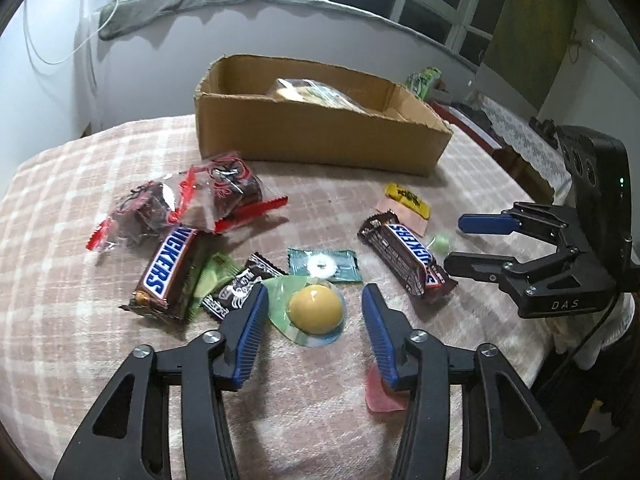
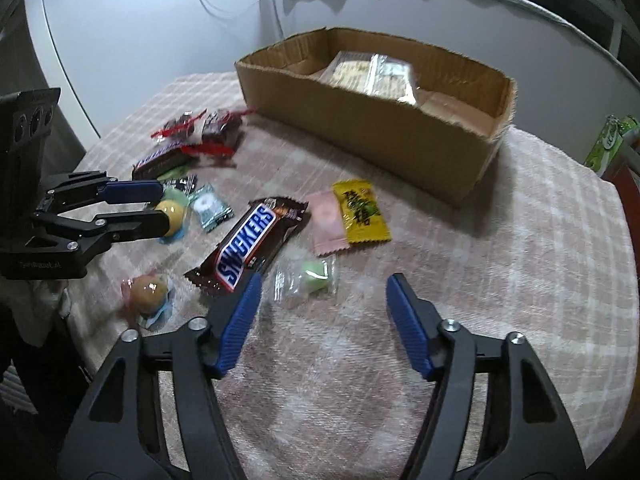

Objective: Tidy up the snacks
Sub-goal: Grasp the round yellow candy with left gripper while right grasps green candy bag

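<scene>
Left wrist view, left gripper [image 1: 312,312] jaws apart, straddling yellow jelly cup [image 1: 317,309] near the table's [image 1: 80,340] front edge, untouched, right gripper [image 2: 320,300] gaping over green candy [image 2: 314,274], Snickers bar [image 2: 246,248] lying diagonal, pointing toward the cardboard box [image 2: 360,128], bare cloth front-right.

Bare cloth [image 2: 500,260] R of snack clutter [image 2: 256,240]; cardboard box [image 2: 360,120] blocking behind.
</scene>
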### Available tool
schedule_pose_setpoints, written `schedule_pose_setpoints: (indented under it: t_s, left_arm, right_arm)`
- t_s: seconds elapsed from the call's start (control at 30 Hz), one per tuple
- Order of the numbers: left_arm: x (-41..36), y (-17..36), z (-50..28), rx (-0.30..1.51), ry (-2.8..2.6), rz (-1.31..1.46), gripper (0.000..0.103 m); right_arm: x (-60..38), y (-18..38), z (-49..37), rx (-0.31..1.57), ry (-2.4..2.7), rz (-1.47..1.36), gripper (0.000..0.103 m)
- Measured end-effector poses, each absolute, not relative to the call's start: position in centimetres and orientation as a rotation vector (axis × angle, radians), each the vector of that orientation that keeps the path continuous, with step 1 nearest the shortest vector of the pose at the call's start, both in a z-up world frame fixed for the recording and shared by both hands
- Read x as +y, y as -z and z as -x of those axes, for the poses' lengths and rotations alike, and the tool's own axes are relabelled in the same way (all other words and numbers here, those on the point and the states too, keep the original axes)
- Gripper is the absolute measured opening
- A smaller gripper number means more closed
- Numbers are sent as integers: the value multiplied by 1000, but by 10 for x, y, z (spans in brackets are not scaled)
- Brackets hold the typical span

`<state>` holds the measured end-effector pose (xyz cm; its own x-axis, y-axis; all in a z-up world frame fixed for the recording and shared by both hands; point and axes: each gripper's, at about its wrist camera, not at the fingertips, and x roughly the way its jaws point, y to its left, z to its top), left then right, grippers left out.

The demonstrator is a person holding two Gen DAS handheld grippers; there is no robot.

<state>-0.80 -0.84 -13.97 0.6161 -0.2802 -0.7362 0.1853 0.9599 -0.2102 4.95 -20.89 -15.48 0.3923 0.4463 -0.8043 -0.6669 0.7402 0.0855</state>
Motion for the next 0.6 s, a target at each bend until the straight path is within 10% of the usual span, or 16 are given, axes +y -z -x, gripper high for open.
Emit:
schedule_pose_setpoints:
  t_s: [0.37, 0.6]
  left_arm:
    - [-14, 146, 5, 886, 268, 82, 39]
    - [-22, 145, 7, 865, 285, 32, 25]
  right_arm:
    - [-199, 161, -52, 939, -699, 303, 53]
    - [-201, 160, -52, 925, -678, 308, 30]
